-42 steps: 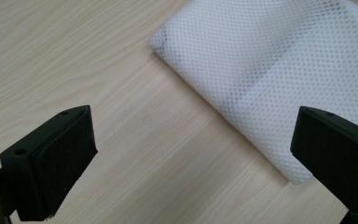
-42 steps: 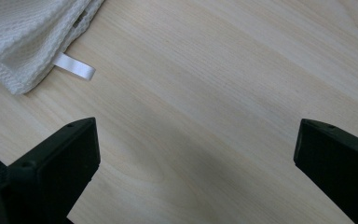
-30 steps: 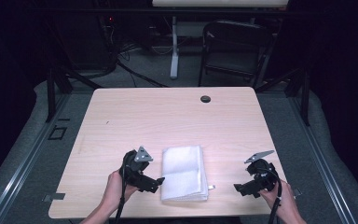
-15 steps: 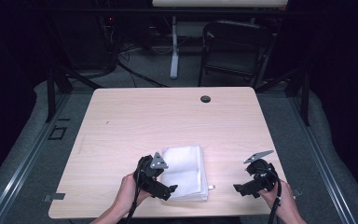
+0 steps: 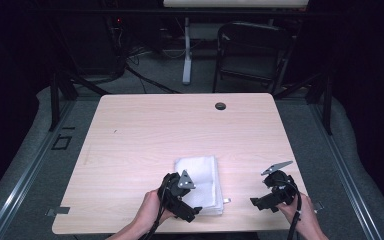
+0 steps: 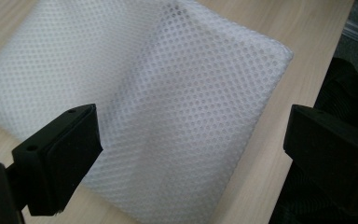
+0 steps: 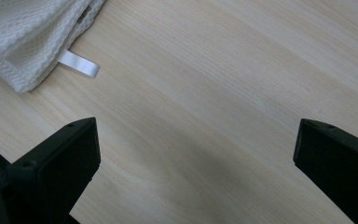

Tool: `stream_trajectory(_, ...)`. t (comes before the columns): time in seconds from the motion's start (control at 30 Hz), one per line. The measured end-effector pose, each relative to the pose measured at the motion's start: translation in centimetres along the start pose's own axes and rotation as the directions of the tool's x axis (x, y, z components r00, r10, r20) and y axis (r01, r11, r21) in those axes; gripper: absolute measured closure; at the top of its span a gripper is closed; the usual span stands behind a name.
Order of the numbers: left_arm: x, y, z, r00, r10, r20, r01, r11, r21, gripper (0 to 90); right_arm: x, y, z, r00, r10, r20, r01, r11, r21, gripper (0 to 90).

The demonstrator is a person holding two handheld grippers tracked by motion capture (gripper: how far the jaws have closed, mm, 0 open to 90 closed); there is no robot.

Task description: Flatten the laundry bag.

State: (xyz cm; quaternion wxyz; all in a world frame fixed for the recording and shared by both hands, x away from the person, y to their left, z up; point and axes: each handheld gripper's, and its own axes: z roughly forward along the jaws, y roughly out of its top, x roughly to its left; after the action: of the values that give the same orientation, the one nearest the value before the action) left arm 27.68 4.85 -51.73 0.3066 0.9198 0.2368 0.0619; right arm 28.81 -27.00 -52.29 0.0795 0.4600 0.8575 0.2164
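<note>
Mesh weave of the folded white cloth [image 6: 168, 107] is seen in the left gripper view, under the gaping left tool [image 6: 186, 154]. Its ribbon tag [image 7: 79, 64] is caught beside the cloth by the right gripper view, with the right tool [image 7: 196, 163] spread wide over bare counter [image 7: 223, 93].

A pale wooden table [image 5: 145, 145] carries a small dark round grommet [image 5: 220, 106] near its far edge — beyond it, on grey floor, stand a black folding chair [image 5: 252, 52] and a white post [image 5: 186, 50].
</note>
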Motion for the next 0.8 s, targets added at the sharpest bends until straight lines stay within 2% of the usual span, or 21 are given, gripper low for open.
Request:
stream_trajectory(0.17, -0.7, 0.3, 0.9, 0.9993, 0.037, 0.008, -0.037, 0.9992, 0.017, 4.7, 0.0, 0.0, 0.1, 0.9999, 0.008, -0.011, -0.008, 1.0, -0.003, 0.4)
stream_trajectory(0.23, -0.9, 0.5, 1.4, 0.9987, 0.051, 0.007, -0.051, 0.9984, 0.025, 6.1, 0.0, 0.0, 0.0, 1.0, 0.001, -0.002, -0.001, 1.0, 0.006, 0.4)
stream_trajectory(0.33, -1.1, 0.6, 2.3, 0.9978, 0.066, 0.009, -0.067, 0.997, 0.038, 13.3, 0.0, 0.0, 0.0, 1.0, -0.003, -0.004, 0.003, 0.9999, 0.015, 0.5)
stream_trajectory(0.43, -1.4, 0.8, 3.5, 0.9957, 0.091, 0.016, -0.092, 0.993, 0.073, 15.2, 0.1, 0.0, 0.2, 0.9998, 0.011, -0.017, -0.011, 0.9999, 0.001, 0.7)
stream_trajectory(0.5, -1.5, 0.8, 4.0, 0.995, 0.099, 0.01, -0.1, 0.9907, 0.093, 16.1, 0.0, 0.0, 0.1, 0.9999, -0.002, -0.012, 0.003, 0.9998, 0.019, 0.8)
stream_trajectory(0.57, -1.5, 0.9, 4.3, 0.9943, 0.105, 0.015, -0.106, 0.9896, 0.097, 19.6, 0.1, 0.0, 0.2, 0.9996, 0.003, -0.027, -0.002, 0.9999, 0.013, 0.8)
stream_trajectory(0.63, -1.6, 0.8, 4.8, 0.9938, 0.111, 0.007, -0.111, 0.9875, 0.112, 20.7, 0.1, 0.0, 0.2, 0.9996, 0.003, -0.027, -0.002, 1.0, 0.005, 0.8)
stream_trajectory(0.7, -1.6, 0.7, 5.4, 0.9921, 0.125, -0.002, -0.124, 0.9846, 0.123, 27.5, 0.1, 0.0, 0.2, 0.9999, -0.008, -0.01, 0.009, 0.9998, 0.018, 0.9)
stream_trajectory(0.8, -1.6, 0.7, 5.5, 0.9913, 0.131, -0.013, -0.128, 0.984, 0.124, 30.1, 0.2, 0.0, 0.3, 0.9998, -0.008, -0.019, 0.008, 0.9998, 0.018, 0.9)
